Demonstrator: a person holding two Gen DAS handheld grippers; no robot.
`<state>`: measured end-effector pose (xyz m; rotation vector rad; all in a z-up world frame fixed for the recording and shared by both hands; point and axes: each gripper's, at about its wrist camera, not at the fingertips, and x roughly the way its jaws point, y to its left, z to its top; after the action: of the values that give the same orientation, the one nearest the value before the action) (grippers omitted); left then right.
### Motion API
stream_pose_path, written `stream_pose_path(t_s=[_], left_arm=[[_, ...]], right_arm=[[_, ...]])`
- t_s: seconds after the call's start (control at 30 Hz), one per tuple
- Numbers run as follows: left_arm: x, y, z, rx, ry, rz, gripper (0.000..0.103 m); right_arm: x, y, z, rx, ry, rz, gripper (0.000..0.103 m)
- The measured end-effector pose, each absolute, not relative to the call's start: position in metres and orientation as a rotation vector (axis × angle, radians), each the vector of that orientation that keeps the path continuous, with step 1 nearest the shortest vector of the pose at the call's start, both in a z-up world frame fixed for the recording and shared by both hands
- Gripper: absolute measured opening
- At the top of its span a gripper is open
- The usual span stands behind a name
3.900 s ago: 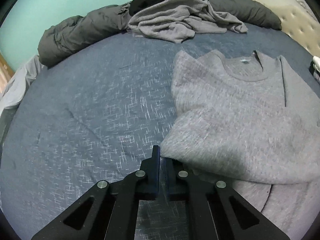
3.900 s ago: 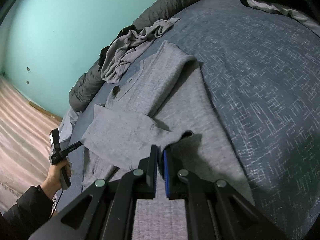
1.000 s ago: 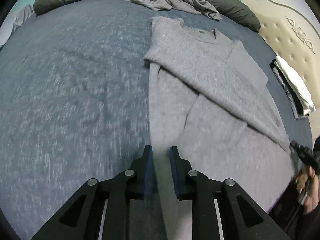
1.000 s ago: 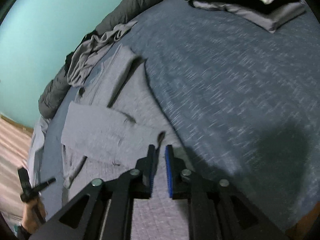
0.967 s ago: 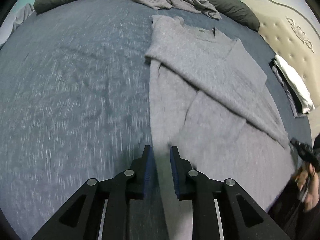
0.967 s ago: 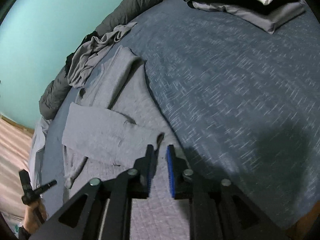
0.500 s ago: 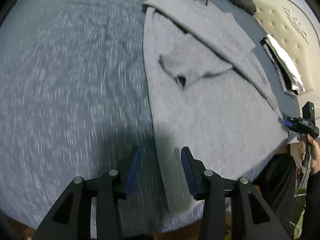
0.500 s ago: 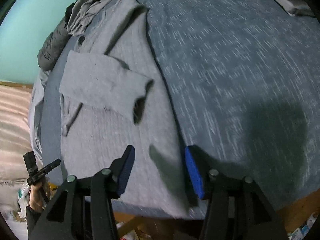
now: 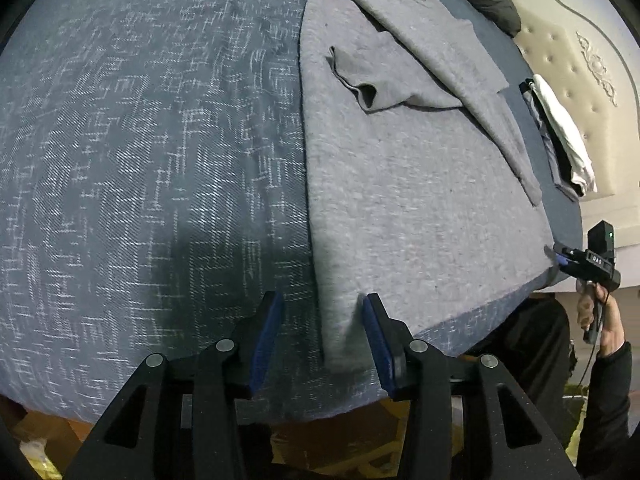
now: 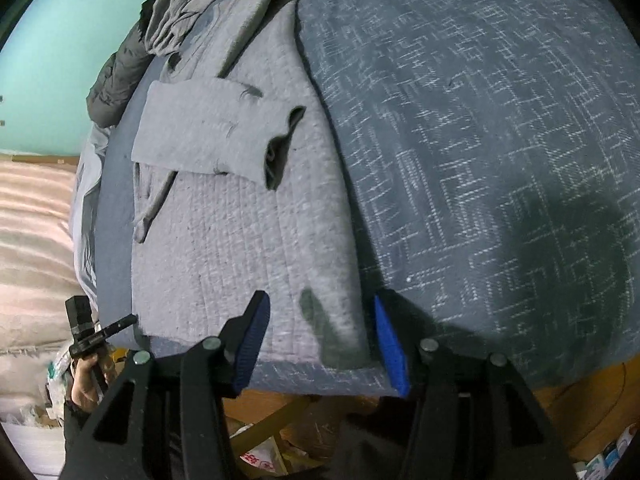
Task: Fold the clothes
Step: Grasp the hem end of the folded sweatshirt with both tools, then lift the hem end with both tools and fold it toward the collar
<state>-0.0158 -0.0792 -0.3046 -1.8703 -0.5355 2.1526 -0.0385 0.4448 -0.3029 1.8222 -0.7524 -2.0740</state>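
Note:
A grey sweater (image 9: 408,168) lies flat on the blue bed, both sleeves folded across its body. My left gripper (image 9: 322,332) is open, its blue pads either side of the sweater's bottom left hem corner at the bed's edge. In the right wrist view the same sweater (image 10: 240,216) stretches away from me, one folded sleeve (image 10: 208,132) across it. My right gripper (image 10: 320,344) is open around the bottom right hem corner. Each gripper shows in the other's view, the right gripper (image 9: 588,260) and the left gripper (image 10: 100,332), each held by a hand.
A blue bedspread (image 9: 140,140) covers the bed. Crumpled grey clothes (image 10: 188,0) and a dark duvet (image 10: 116,76) lie at the far end. Folded clothes (image 9: 560,136) are stacked near the padded headboard (image 9: 592,60). The bed edge drops off just under both grippers.
Both grippers have let go of the sleeves, drawn back to the hem at the bed's edge and opened wide. The sleeves now lie folded across the sweater.

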Motion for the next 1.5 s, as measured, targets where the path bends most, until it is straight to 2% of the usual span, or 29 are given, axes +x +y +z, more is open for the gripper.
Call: stream_pose_path(t_s=[0.07, 0.13, 0.17, 0.2, 0.23, 0.33, 0.6, 0.87, 1.2, 1.5], left_arm=[[-0.016, -0.077, -0.308, -1.874, -0.547, 2.151, 0.046], [-0.016, -0.075, -0.311, -1.883, -0.547, 2.158, 0.045], [-0.015, -0.072, -0.312, -1.882, -0.535, 2.159, 0.043], [-0.014, -0.068, -0.312, -1.876, -0.515, 2.156, 0.039], [-0.013, -0.064, -0.311, -1.866, -0.498, 2.153, 0.025], [-0.010, -0.057, -0.308, -1.827, -0.493, 2.156, 0.005], [0.008, -0.050, -0.263, -1.682, -0.448, 2.196, 0.005], [0.022, -0.077, -0.211, -1.567, -0.381, 2.276, 0.005], [0.070, -0.097, -0.175, -1.465, -0.349, 2.293, 0.004], [0.092, -0.077, -0.152, -1.392, -0.335, 2.291, 0.005]], right_arm=[[-0.036, 0.439, -0.303, 1.810, -0.731, -2.061, 0.051], [-0.033, 0.434, -0.303, 1.807, -0.697, -2.057, 0.042], [-0.032, 0.431, -0.303, 1.802, -0.686, -2.060, 0.041], [-0.031, 0.430, -0.303, 1.790, -0.685, -2.069, 0.036], [-0.030, 0.428, -0.303, 1.776, -0.685, -2.073, 0.021], [-0.028, 0.425, -0.300, 1.737, -0.673, -2.081, 0.007], [-0.020, 0.425, -0.263, 1.594, -0.665, -2.104, 0.005], [-0.010, 0.427, -0.217, 1.472, -0.616, -2.129, 0.005], [0.016, 0.433, -0.180, 1.344, -0.554, -2.120, 0.005], [0.047, 0.428, -0.148, 1.288, -0.455, -2.090, 0.005]])
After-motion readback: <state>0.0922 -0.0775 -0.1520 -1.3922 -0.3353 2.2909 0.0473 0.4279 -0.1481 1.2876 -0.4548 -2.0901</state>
